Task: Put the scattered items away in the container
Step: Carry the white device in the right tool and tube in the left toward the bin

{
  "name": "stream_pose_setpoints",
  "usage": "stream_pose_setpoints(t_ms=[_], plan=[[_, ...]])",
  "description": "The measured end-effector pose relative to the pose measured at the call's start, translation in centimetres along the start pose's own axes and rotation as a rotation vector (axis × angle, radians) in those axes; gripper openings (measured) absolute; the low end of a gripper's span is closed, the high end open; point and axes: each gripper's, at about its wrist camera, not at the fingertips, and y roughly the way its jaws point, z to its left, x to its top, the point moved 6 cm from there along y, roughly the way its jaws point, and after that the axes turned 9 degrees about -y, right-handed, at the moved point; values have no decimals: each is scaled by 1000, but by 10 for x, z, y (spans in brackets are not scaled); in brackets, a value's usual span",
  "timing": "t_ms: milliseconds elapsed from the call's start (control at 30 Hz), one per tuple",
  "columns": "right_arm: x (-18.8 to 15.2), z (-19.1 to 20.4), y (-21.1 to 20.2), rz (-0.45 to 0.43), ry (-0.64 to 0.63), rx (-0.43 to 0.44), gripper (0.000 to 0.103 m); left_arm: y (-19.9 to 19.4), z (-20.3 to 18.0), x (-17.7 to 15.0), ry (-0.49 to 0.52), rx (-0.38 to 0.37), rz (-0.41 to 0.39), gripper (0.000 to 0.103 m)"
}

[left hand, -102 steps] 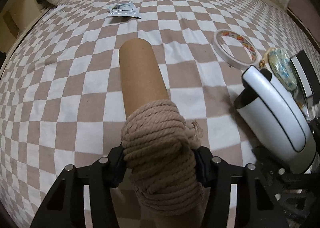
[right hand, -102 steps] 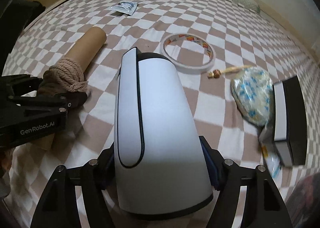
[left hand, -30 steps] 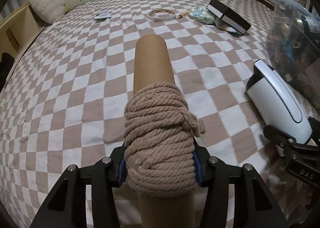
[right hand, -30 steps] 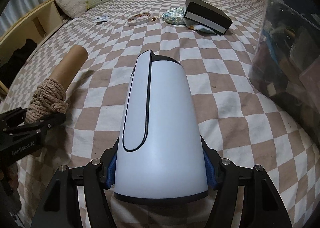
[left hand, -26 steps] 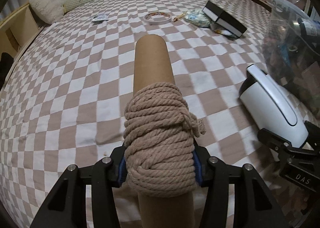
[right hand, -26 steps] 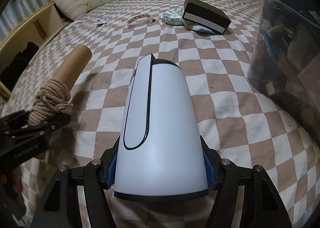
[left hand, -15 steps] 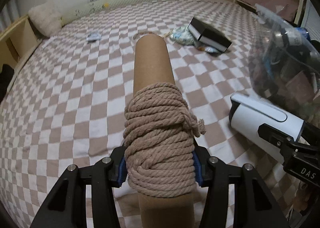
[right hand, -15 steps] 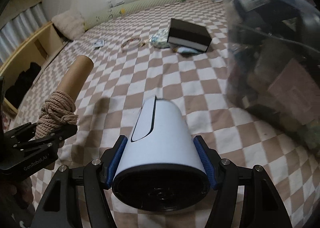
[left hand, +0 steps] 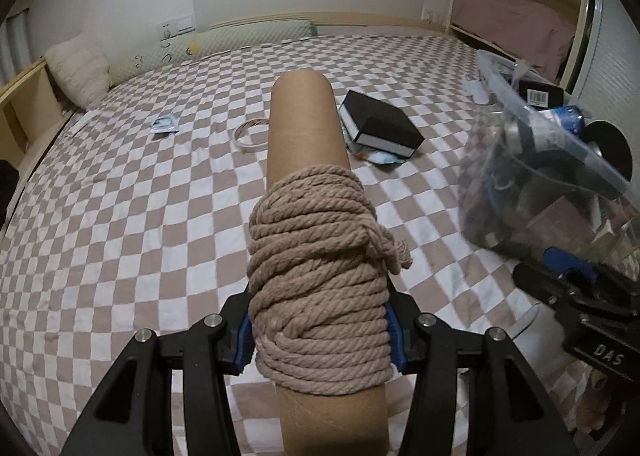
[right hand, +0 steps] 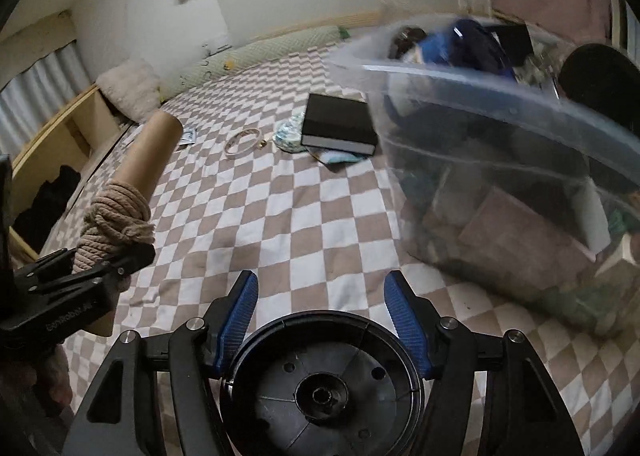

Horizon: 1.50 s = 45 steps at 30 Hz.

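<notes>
Container (right hand: 520,160) of clear plastic, already crowded with odds and ends, sits on the checkered bed (left hand: 120,216) ahead and to the right of the right hand-held gripper (right hand: 323,322). Its blue pads stand apart on either side of a round black base (right hand: 320,388) low in its view, and whether they touch it cannot be told. To its left, the left hand-held gripper (left hand: 320,330) is clamped on a rope-wound cardboard tube (left hand: 308,160), with a black box (left hand: 380,124) and tape ring (left hand: 250,134) lying far ahead.

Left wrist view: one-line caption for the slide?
Left gripper clamps a rope-wound cardboard tube over a checkered bedspread, clear storage bin at right, black box and tape roll beyond.
</notes>
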Motion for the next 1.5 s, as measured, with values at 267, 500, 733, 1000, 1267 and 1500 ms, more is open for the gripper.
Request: stream_pose_setpoints(t_ms=[267,500,733,1000,1267,1500], plan=[[-9,-8,13,21,0,-5,66,5,-7,-2,5,-26,20,51],[-14,-1,16,-87,-1,12,78,11,-8,-5,8,-28,35,51],[-30,4,22,-148,-72,-53,82,18,0,-15,8,-18,60,51],[-38,-5,-3,-271,-46,-147,91,24,7,-24,8,-1,79,51],[-37,0,-8,-292,-60,-142,96,14,18,-30,28,-14,75,51],[-52,1,-5,-260,-61,-183,96,15,15,-30,27,-14,76,51]])
